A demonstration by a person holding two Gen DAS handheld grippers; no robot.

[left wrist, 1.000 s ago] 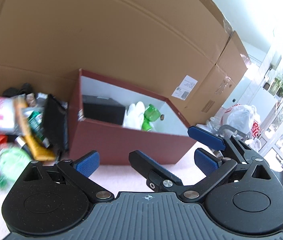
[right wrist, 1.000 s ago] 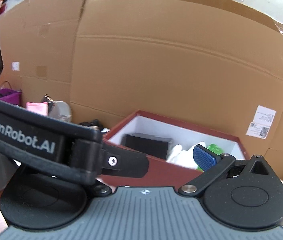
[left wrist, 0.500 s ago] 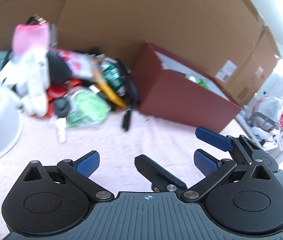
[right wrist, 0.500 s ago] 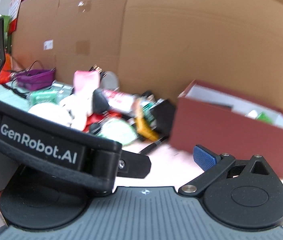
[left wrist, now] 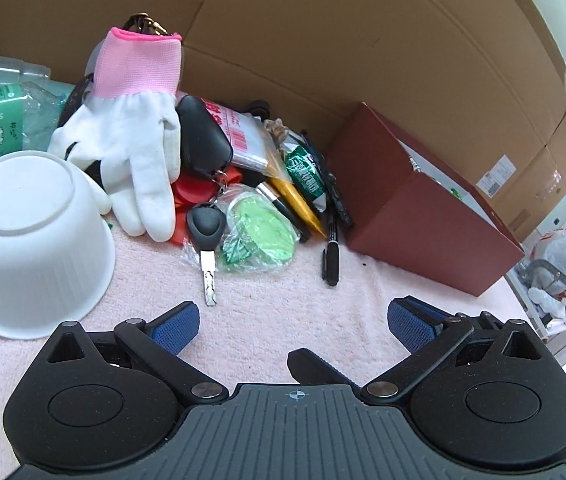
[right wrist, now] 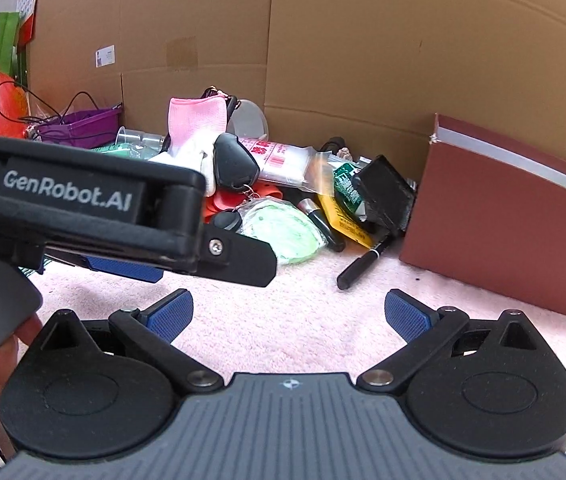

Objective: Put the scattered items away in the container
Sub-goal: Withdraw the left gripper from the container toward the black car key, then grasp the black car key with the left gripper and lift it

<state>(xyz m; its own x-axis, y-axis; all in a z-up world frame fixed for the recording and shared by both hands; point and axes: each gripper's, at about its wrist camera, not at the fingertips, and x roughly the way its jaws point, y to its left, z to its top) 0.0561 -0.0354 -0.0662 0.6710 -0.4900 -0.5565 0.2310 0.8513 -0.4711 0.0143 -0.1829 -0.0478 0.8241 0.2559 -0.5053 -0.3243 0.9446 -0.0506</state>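
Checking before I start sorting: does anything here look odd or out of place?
The white bowl sits upside down on the pink cloth, base up, beside the heap. The black marker lies apart from the heap, near the red box. Nothing looks spilled or broken.

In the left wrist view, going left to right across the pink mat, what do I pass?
White bowl upside down → white glove with pink cuff → car key → green item in clear bag → black marker → dark red box.
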